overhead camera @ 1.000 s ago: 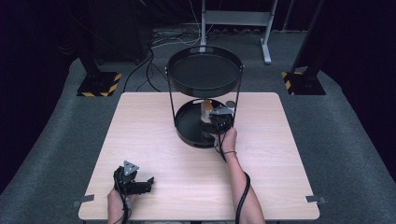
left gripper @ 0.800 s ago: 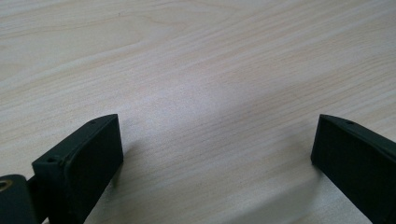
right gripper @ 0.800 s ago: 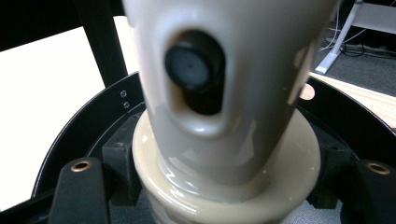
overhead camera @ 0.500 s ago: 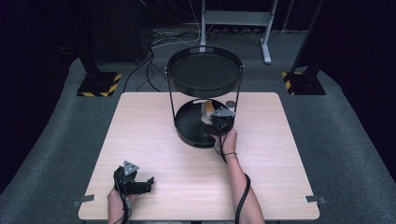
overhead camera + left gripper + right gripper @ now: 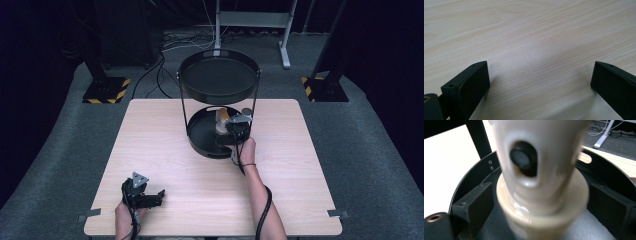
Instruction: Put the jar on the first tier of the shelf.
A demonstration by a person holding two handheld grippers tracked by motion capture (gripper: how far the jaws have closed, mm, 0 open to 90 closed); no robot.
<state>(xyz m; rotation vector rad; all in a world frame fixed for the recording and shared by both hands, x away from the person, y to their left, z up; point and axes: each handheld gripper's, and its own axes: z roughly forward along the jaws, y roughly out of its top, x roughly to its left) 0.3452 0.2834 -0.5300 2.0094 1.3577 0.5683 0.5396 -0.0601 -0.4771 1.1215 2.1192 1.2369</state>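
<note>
Left gripper: jaws wide apart, empty, resting on table, near edge. Right gripper: jaws spread around cream object on lower tray of two-tier stand; contact unclear. Step judged: grasp or release. Next: confirm grip before lifting clear of posts.

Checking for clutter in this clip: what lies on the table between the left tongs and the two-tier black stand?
Nothing. In the high view, bare wooden table runs from the left tongs to the stand's lower tray.

No readable text, label, brand or number appears on anything.
</note>
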